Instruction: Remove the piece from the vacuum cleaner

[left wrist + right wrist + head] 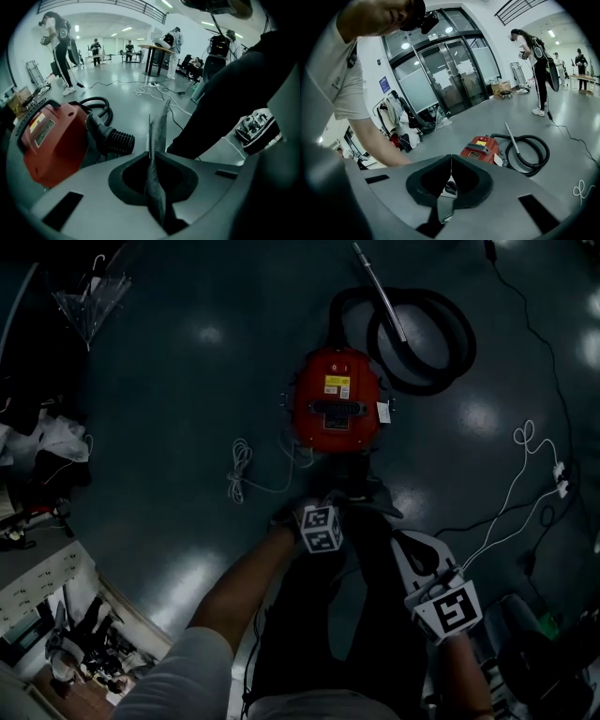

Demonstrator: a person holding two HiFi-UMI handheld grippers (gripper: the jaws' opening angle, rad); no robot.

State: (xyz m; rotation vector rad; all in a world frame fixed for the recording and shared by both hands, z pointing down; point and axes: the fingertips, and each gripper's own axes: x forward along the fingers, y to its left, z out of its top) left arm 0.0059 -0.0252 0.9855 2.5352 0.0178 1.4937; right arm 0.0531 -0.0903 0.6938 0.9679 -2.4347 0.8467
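left gripper view: mesh piece [157,140] pinched

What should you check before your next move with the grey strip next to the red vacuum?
1. Left gripper grip: jaws pinched on the grey mesh strip: ok.
2. Right gripper free to help: jaws together, nothing between them: ok.
3. Strip is free of the red vacuum cleaner: cannot tell.
4. Hose out of the way: coiled on the vacuum's far side: ok.
5. Floor near the feet: a loose white cable lies close by and might snag: not ok.
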